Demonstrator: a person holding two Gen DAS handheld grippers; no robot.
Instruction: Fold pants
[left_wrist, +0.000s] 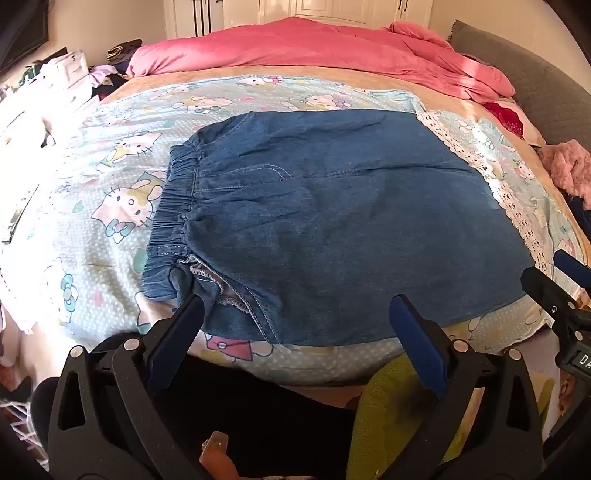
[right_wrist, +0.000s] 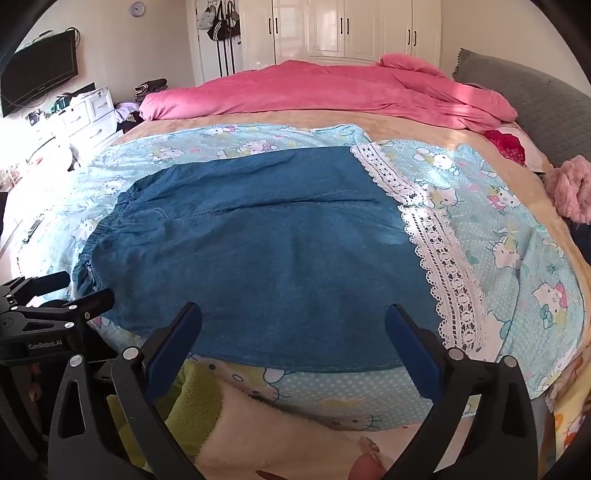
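Note:
Blue denim pants (left_wrist: 332, 221) lie flat on the cartoon-cat bed sheet (left_wrist: 92, 173), with the elastic waistband (left_wrist: 173, 206) at the left and the white lace hem (left_wrist: 509, 199) at the right. My left gripper (left_wrist: 297, 314) is open and empty, just above the pants' near edge by the waistband corner. In the right wrist view the pants (right_wrist: 258, 251) fill the middle, lace hem (right_wrist: 439, 258) to the right. My right gripper (right_wrist: 293, 321) is open and empty over the near edge. The left gripper (right_wrist: 59, 295) shows at the left there; the right gripper (left_wrist: 569, 280) shows at the right edge of the left wrist view.
A pink duvet (right_wrist: 325, 88) is bunched across the far side of the bed. A grey headboard (right_wrist: 524, 99) and a pink fluffy item (right_wrist: 572, 188) are at the right. White drawers (right_wrist: 88, 114) and a TV (right_wrist: 40, 74) stand at the left. Wardrobes (right_wrist: 343, 29) line the back wall.

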